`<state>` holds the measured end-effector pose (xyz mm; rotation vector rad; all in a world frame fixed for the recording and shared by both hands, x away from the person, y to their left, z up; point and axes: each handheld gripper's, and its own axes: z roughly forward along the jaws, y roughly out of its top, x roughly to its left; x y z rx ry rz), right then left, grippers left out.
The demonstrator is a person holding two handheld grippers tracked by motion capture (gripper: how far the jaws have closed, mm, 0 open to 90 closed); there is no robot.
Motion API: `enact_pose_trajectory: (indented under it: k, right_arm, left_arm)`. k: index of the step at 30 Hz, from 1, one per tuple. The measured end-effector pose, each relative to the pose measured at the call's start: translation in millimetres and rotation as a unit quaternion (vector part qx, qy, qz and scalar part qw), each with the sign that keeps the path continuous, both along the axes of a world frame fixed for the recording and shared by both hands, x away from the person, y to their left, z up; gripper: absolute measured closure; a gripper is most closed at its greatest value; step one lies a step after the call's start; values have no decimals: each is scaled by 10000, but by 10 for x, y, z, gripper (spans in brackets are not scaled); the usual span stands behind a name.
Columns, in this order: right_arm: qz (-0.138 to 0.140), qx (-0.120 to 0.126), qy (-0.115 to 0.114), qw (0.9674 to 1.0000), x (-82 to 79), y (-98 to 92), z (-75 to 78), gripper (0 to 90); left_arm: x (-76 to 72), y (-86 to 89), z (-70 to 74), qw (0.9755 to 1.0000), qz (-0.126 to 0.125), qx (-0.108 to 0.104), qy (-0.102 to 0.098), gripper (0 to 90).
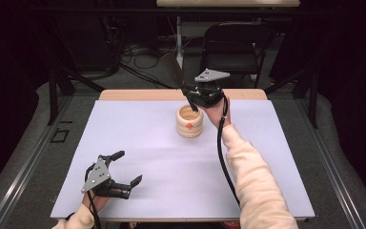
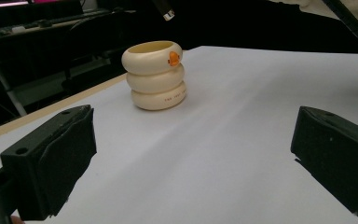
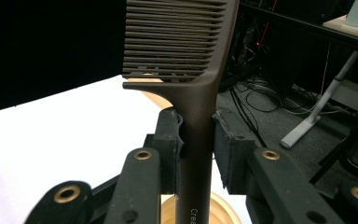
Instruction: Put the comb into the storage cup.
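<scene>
Up near the far edge of the table (image 1: 138, 138), the right gripper (image 3: 196, 140) pinched a dark comb (image 3: 191, 70) by its handle, jaws pressed against both sides, with the handle pointing down into the cream ribbed cup (image 1: 189, 121) beneath it. Meanwhile the left gripper (image 1: 119, 168) lay near the front left corner, jaws spread wide and empty, well apart from the cup.

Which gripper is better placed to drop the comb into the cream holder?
Right. The right gripper is clamped on the comb, right at the holder rim. The left gripper sits open near the table's front edge, well short of the holder.
</scene>
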<state>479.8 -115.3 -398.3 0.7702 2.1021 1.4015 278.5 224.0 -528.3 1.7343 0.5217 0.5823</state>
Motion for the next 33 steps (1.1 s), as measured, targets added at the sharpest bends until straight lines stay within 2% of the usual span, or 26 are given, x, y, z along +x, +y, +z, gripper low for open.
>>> enact_pose_trajectory:
  k: [18, 33]
  right_arm:
    - [-7, 62, 95, 9999, 83, 18, -102, 722]
    - [-24, 125, 124, 9998, 145, 71, -253, 722]
  left_arm:
    - [4, -2, -1, 10000, -8, 18, 4, 2]
    - [0, -6, 1, 10000, -23, 16, -2, 2]
